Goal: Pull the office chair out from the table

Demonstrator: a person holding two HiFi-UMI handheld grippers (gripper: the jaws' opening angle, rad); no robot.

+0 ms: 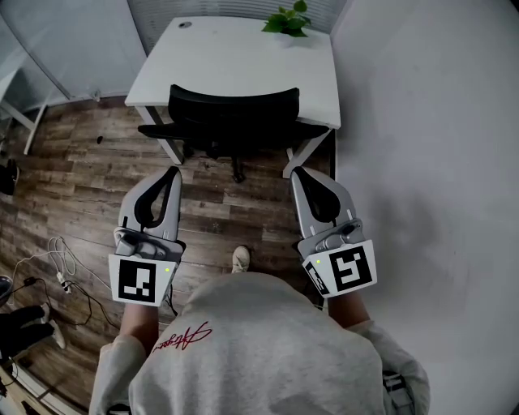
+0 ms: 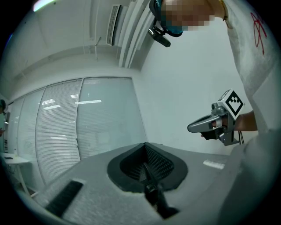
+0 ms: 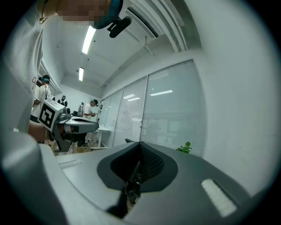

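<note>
While the black office chair [image 1: 233, 130] sits tucked under the white desk [image 1: 235, 57] at upper centre, the left gripper [image 1: 173, 171] and right gripper [image 1: 297, 172] hang well short of it, jaws together on nothing. Best open both, take the backrest [image 1: 233, 101] at its two ends, and pull evenly; its base [image 1: 238, 168], seemingly on castors, barely shows.

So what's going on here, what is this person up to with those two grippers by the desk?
A person stands on the wooden floor facing a white table, with a gripper in each hand. The left gripper and the right gripper are both shut and empty, held out towards the black office chair, which is tucked in under the table. Neither gripper touches the chair, so the pull has not begun. A potted plant sits at the table's far edge.
</note>
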